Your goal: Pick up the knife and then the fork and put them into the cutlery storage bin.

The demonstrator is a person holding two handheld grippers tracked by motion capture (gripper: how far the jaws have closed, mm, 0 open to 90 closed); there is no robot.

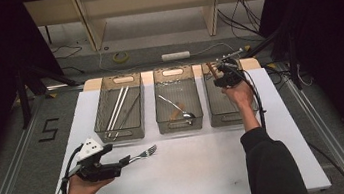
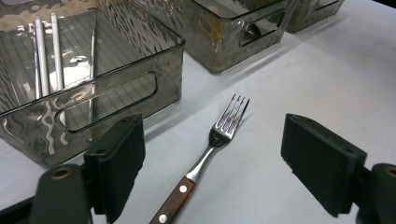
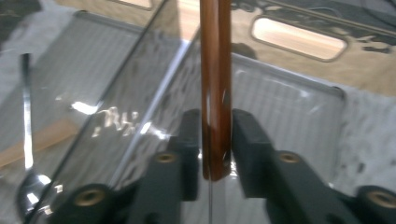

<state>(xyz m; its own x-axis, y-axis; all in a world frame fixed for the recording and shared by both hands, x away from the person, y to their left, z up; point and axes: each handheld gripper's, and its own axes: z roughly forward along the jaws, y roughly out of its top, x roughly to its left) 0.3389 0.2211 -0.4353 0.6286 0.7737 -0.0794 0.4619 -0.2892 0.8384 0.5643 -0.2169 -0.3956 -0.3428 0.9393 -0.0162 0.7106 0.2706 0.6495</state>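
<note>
A fork (image 1: 145, 154) with a wooden handle lies on the white table, tines pointing to the far right. My left gripper (image 1: 127, 159) rests low at the front left, open, its jaws wide on either side of the fork (image 2: 219, 135) without touching it. My right gripper (image 1: 220, 73) hovers over the right-hand clear bin (image 1: 217, 107), shut on a brown wooden handle (image 3: 215, 93) that stands upright between its pads. The other end of that utensil is out of sight in the right gripper view.
Three smoky clear bins stand in a row at the back. The left bin (image 1: 123, 133) holds thin metal rods (image 2: 44, 56). A spoon (image 1: 182, 111) and a wooden piece lie in the middle bin (image 1: 180, 124). Open white tabletop (image 1: 194, 169) spreads in front.
</note>
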